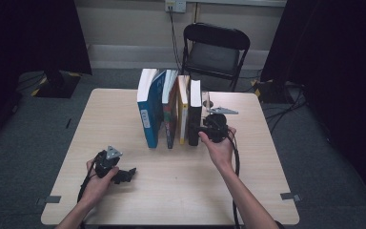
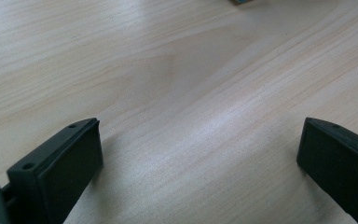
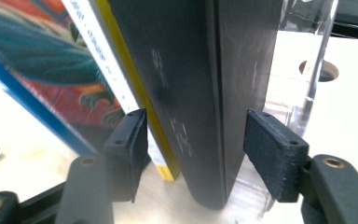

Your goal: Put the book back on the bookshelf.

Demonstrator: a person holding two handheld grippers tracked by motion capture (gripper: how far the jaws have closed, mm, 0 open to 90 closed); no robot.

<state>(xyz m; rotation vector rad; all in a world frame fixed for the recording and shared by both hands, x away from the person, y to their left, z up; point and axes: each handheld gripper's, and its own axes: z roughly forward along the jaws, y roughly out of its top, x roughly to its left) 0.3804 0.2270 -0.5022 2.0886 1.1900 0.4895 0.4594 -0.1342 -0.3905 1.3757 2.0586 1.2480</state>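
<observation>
Right gripper (image 1: 201,129) level, astride black book (image 1: 195,112)

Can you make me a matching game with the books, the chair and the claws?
Things:
1. black book
2. blue book
3. chair
4. left claw

Places or states:
A. behind the table
B. left end of the row
C. open, low over bare wood
D. between the right claw's jaws

Pairs: 1-D, 2-B, 3-A, 4-C
</observation>
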